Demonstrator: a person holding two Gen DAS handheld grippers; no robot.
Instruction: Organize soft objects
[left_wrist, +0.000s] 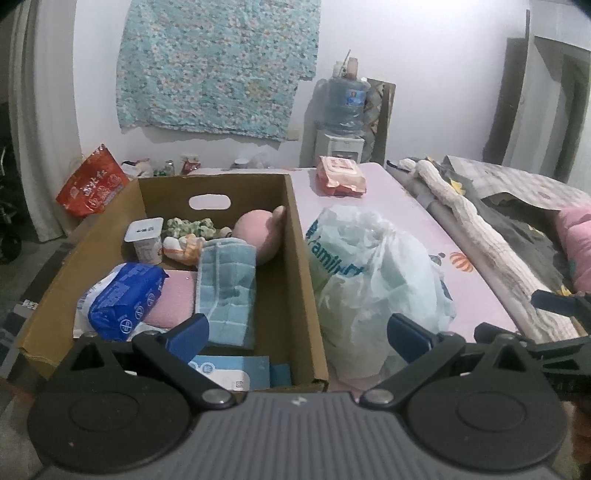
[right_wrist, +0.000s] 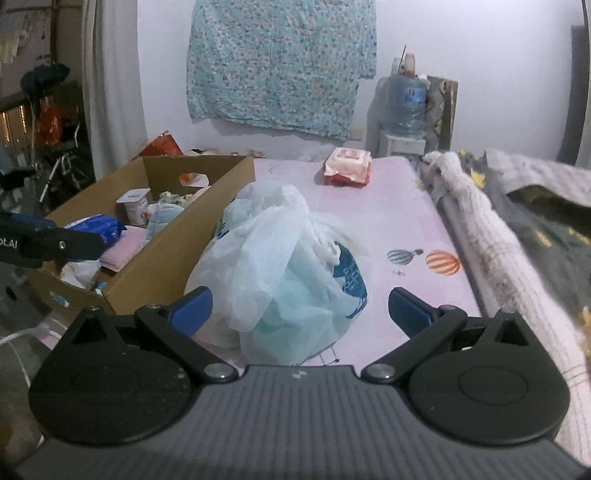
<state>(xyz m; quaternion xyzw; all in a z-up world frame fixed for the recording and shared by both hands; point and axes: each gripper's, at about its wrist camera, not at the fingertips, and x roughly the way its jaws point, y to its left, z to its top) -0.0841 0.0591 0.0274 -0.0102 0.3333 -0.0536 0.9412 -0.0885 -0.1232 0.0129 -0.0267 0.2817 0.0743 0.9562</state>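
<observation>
A crumpled white plastic bag (right_wrist: 280, 266) with blue print lies on the pink surface, touching the side of the cardboard box (left_wrist: 295, 258). Farther back a flat red-pink wipes pack (right_wrist: 347, 166) lies alone.

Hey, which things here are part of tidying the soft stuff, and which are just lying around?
Job: plastic bag, wipes pack, cardboard box, blue towel, left gripper, right gripper.

Lying about: water bottle, red snack bag, wall cloth.
</observation>
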